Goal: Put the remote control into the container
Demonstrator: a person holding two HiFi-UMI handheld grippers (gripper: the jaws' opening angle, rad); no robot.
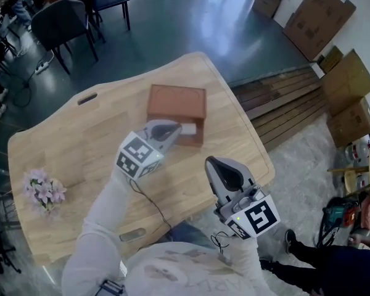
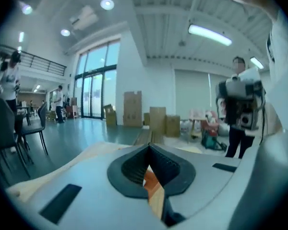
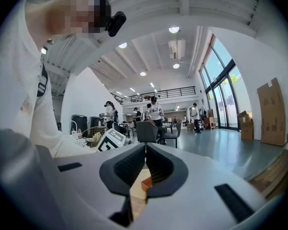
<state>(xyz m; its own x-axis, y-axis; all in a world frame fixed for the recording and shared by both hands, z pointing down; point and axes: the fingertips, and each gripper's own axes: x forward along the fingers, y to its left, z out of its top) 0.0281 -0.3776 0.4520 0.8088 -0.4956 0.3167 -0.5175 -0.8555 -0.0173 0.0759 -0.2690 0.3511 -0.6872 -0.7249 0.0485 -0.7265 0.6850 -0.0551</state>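
Status: the task looks done, or all but. A pale, slim thing that I take for the remote lies in the open front part of the container, just below its brown top. It is too small to make out buttons, so the naming is my judgement. No other remote shows on the table around the container.

Left gripper: jaws together, tips meeting, nothing between the pads. The left gripper view shows only a sliver of brown container and pale wood through the gap under the tips. The gripper sits at the container's front, its tip just beside the remote's left end. I cannot tell whether it touches.

Right gripper: jaws also together and empty. The right gripper view shows table wood and a brown corner through the gap. It hangs off the container's front right corner, near it but apart, and not over the opening.

Left to do, as I judge it:
- Check that the remote sits fully inside the container and does not ride on its edge.
- Draw both grippers clear of the container.
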